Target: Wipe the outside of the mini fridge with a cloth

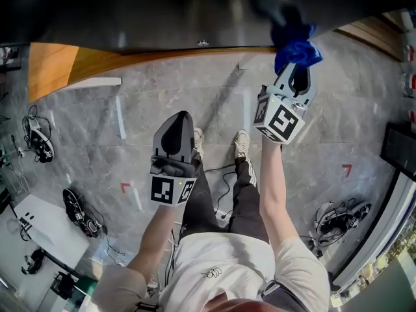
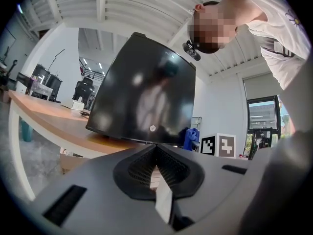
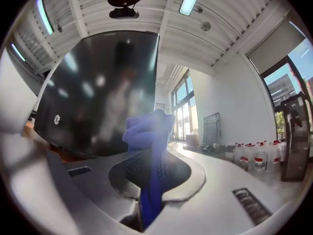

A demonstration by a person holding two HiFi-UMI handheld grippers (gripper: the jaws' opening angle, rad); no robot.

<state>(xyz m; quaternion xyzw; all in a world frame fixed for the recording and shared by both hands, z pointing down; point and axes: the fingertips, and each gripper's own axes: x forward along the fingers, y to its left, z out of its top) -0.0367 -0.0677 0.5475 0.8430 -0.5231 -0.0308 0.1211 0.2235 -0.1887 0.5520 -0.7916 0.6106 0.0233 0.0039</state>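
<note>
The black mini fridge (image 1: 162,8) stands on a wooden table (image 1: 55,64), its glossy door facing me (image 2: 146,92) (image 3: 102,92). My right gripper (image 1: 296,70) is shut on a blue cloth (image 1: 296,51) (image 3: 149,131), whose bunched end sits at the fridge's lower right corner. The cloth also appears far off in the left gripper view (image 2: 192,137). My left gripper (image 1: 175,125) hangs lower, away from the fridge, jaws shut with nothing between them (image 2: 155,151).
Grey stone floor (image 1: 214,103) lies below, with my feet under the grippers. Cabled devices (image 1: 39,142) (image 1: 338,216) lie on the floor at left and right. A dark cabinet (image 1: 400,148) stands at the right edge. Bottles (image 3: 254,155) line a far counter.
</note>
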